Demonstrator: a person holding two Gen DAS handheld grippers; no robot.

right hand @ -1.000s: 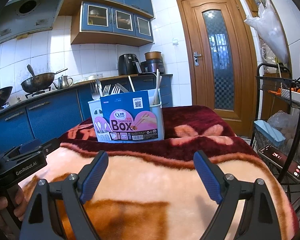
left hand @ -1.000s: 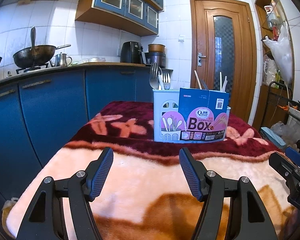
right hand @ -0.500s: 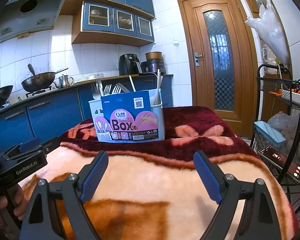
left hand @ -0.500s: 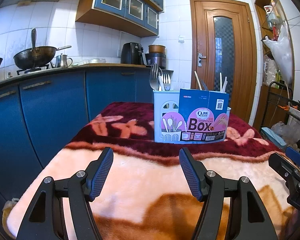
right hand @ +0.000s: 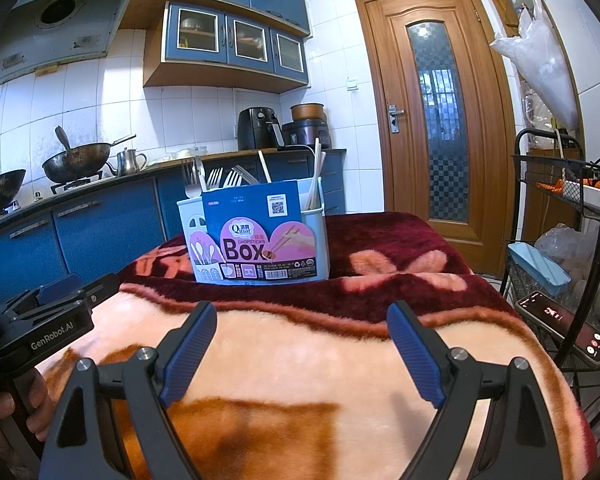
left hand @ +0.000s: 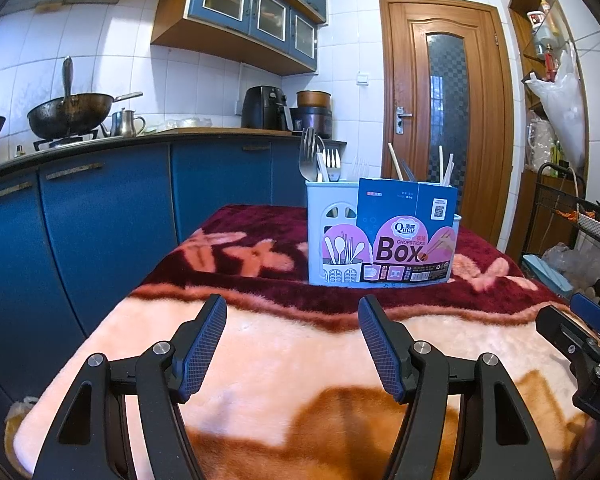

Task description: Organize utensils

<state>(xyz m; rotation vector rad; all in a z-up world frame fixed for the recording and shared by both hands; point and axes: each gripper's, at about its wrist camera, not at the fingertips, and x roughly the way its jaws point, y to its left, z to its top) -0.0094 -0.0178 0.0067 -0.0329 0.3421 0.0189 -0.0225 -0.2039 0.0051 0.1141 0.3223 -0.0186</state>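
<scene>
Both grippers, left gripper (left hand: 292, 312) and right gripper (right hand: 300, 318), hang released and empty above the blanket (left hand: 300, 344). The utensil holder (left hand: 332, 220) stands farther back, forks and chopsticks inside. Approach slowly and pinch one handle high, I think.

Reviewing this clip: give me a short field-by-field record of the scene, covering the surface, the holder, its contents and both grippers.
surface: blanket, peach near the grippers and maroon with flowers farther back
holder: light blue utensil box, upright on the maroon part, blue and pink label card across its front
contents left side: forks and a spoon, standing
contents right side: chopsticks, standing
left gripper: open, empty, short of the box
right gripper: open, empty, short of the box
loose utensils on blanket: none visible
</scene>
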